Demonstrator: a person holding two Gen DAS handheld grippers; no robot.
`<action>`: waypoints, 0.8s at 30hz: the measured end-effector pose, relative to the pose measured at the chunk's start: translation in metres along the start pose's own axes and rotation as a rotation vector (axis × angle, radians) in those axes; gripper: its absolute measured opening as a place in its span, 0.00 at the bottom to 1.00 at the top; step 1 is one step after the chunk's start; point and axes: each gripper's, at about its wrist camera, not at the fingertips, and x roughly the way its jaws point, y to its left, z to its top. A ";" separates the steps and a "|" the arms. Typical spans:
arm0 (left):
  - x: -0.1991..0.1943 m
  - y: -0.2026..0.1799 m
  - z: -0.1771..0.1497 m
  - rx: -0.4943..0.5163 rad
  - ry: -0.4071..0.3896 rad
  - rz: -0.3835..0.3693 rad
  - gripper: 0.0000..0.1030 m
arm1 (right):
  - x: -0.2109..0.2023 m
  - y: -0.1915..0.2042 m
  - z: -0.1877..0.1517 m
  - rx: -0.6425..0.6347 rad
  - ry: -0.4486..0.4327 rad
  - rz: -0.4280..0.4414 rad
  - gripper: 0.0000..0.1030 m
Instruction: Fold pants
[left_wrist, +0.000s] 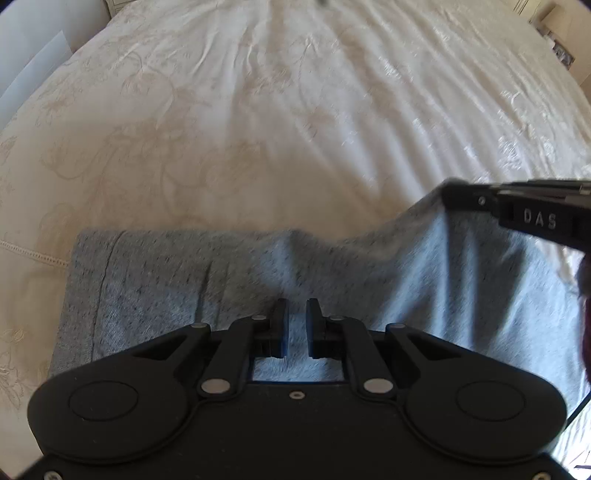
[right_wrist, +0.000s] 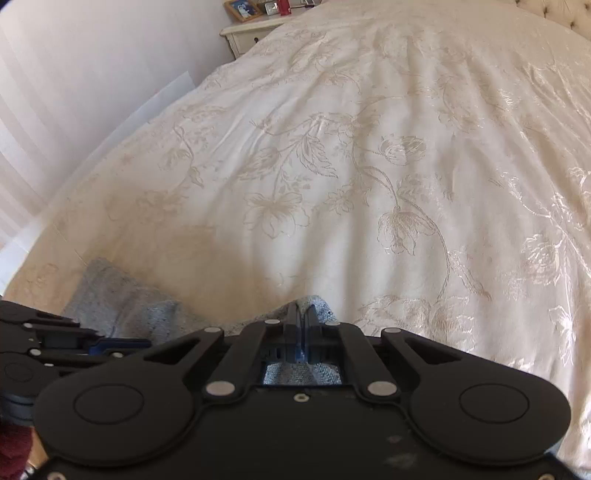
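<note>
Grey heathered pants (left_wrist: 155, 288) lie folded on a cream floral bedspread (left_wrist: 258, 110). My left gripper (left_wrist: 296, 319) hovers over the middle of the pants, jaws slightly apart and holding nothing. My right gripper (right_wrist: 303, 317) is shut on a corner of the pants (right_wrist: 317, 308) and lifts it off the bed. In the left wrist view the right gripper (left_wrist: 454, 195) comes in from the right, with grey fabric hanging down from it. The left gripper (right_wrist: 85, 345) shows at the lower left of the right wrist view, over the pants (right_wrist: 110, 295).
The bedspread (right_wrist: 369, 147) stretches far ahead. A cream nightstand (right_wrist: 251, 35) with a picture frame and small items stands at the far left of the bed. A pale wall (right_wrist: 74, 74) runs along the bed's left side.
</note>
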 end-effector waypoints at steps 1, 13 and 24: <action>0.007 0.004 -0.003 -0.001 0.024 0.013 0.15 | 0.009 -0.001 0.000 -0.009 0.019 -0.007 0.03; -0.002 0.006 -0.010 0.010 0.039 0.028 0.15 | 0.038 -0.006 -0.010 -0.007 0.052 -0.076 0.11; 0.015 -0.006 -0.008 0.057 0.051 0.056 0.16 | -0.040 -0.013 -0.100 0.162 0.018 -0.051 0.14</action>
